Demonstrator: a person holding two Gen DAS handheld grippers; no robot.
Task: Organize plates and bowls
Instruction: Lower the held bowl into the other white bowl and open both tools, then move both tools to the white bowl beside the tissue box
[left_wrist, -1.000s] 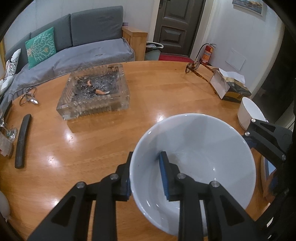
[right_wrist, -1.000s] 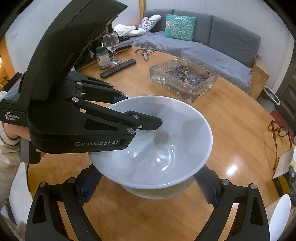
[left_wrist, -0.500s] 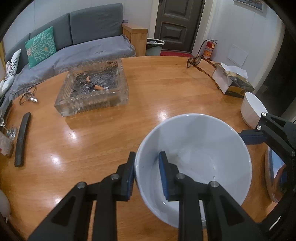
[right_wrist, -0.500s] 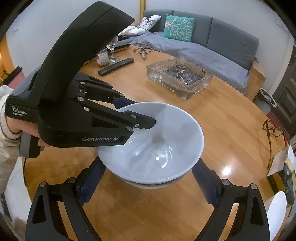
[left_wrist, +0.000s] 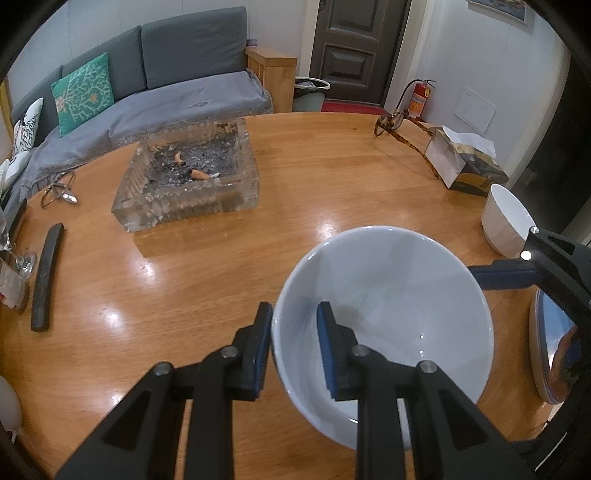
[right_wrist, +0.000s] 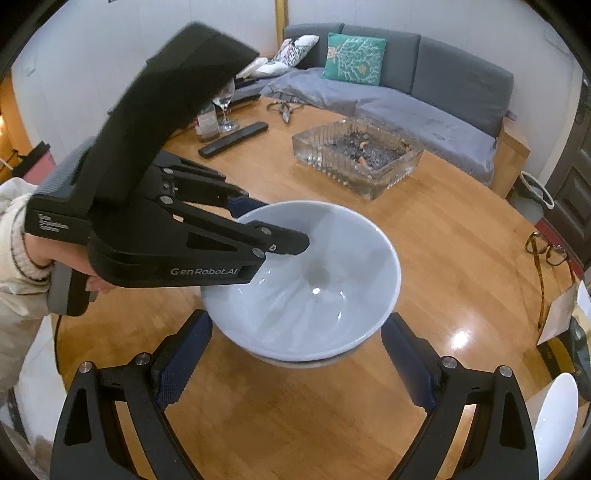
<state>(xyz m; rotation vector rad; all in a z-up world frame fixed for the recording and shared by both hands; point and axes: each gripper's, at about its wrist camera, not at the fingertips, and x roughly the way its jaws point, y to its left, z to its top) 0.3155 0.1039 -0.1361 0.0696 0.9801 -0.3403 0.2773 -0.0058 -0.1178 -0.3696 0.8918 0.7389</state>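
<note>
- While the left gripper (left_wrist: 293, 349) pinched the rim of the big white bowl (left_wrist: 388, 325), one pad sat inside the bowl and one outside.
- The bowl hung low over the round wooden table (left_wrist: 207, 288), at about 5 o'clock in the left wrist view.
- In the right wrist view, a second white dish (right_wrist: 295, 363) peeked out just under the bowl.
- The right gripper (right_wrist: 295, 363) stood wide, a finger on each side of the bowl, holding nothing.
- A small white bowl (left_wrist: 506, 225) sat at 3 o'clock.
- A glass ashtray (left_wrist: 188, 177) sat at 11 o'clock.
- A tissue box (left_wrist: 461, 162) lay at 2 o'clock.
</note>
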